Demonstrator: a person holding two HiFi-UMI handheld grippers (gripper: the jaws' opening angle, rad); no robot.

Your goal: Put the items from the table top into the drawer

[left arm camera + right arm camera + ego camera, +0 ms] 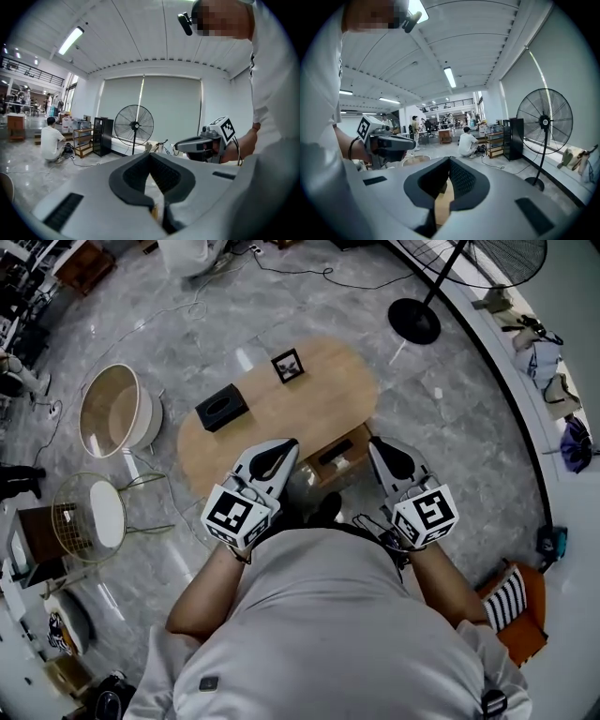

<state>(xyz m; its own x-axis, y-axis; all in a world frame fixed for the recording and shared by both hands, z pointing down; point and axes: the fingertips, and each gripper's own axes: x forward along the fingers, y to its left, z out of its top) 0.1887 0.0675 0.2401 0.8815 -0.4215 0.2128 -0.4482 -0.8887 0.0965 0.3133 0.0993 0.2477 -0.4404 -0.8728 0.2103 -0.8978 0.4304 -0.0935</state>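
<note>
A black tissue box (222, 407) and a small black-and-white framed card (287, 365) lie on the oval wooden table (328, 390). Below the table's near edge a wooden drawer (353, 441) stands pulled out; its contents are hard to make out. My left gripper (289, 443) is raised in front of the person's chest, jaws shut with nothing between them (150, 154). My right gripper (375, 442) is level with it, also shut and empty (450, 159). The two point towards the table, one to each side of the drawer.
A standing fan (415, 321) is beyond the table at right. A round white tub chair (117, 411) and a wire side table (89, 515) are at left. An orange stool with a striped cushion (511, 601) stands at right. A person (50, 140) sits on the floor farther off.
</note>
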